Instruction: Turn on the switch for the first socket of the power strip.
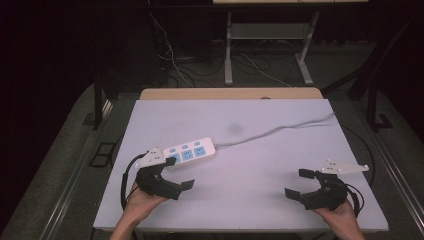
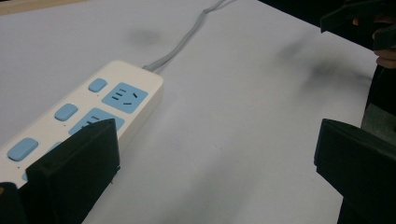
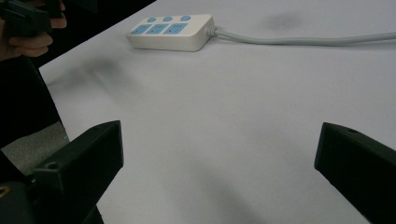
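Observation:
A cream power strip (image 1: pixel 190 151) with blue sockets and blue buttons lies on the white table (image 1: pixel 250 125), left of centre. Its grey cable (image 1: pixel 280 130) runs off to the right edge. My left gripper (image 1: pixel 179 173) rests on the table just in front of the strip's left end, open and holding nothing. In the left gripper view the power strip (image 2: pixel 93 112) lies right beside the left jaw, and the left gripper (image 2: pixel 217 144) spans bare table. My right gripper (image 1: pixel 298 183) sits open near the front right corner, far from the power strip (image 3: pixel 173 31), over bare table (image 3: pixel 219 144).
A wooden strip (image 1: pixel 230 93) borders the table's far edge. Behind it stand a metal frame's legs (image 1: pixel 228 55) and loose wires on the dark floor. The other hand's gripper (image 2: pixel 355 18) appears at the top right of the left gripper view.

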Tool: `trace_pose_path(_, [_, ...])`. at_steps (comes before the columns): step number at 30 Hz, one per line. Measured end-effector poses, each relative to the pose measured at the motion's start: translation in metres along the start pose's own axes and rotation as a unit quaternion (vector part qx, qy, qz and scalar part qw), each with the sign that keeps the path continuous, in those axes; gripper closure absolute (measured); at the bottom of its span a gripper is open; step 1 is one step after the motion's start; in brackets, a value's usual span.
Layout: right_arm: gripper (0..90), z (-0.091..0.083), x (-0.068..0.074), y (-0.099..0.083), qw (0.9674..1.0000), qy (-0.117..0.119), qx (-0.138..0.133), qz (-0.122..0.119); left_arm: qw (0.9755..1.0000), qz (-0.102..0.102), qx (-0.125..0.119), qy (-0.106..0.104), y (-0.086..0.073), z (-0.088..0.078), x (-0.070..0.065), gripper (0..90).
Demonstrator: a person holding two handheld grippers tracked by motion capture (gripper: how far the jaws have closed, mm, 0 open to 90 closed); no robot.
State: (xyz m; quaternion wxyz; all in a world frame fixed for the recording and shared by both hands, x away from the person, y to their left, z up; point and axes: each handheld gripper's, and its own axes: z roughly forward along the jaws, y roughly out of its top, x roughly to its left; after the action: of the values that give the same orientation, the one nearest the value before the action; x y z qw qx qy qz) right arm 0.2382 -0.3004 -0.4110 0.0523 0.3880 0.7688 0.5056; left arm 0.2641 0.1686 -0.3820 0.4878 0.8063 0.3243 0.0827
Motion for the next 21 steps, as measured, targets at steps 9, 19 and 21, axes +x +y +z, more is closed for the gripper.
trace_pose_path(9, [0.8,0.0,0.001,0.0,1.0,-0.001,-0.001,0.001,0.9998,-0.001,0.02,-0.005,0.012,0.002,0.01,0.0])
trace_pose_path(19, [0.8,0.002,0.002,0.0,1.0,0.001,0.004,0.002,0.999,0.002,0.044,-0.004,0.018,0.01,0.019,0.0])
trace_pose_path(21, [0.9,0.002,0.002,0.0,1.0,0.001,0.004,-0.001,0.9989,0.003,0.046,-0.004,0.019,0.01,0.02,0.0])
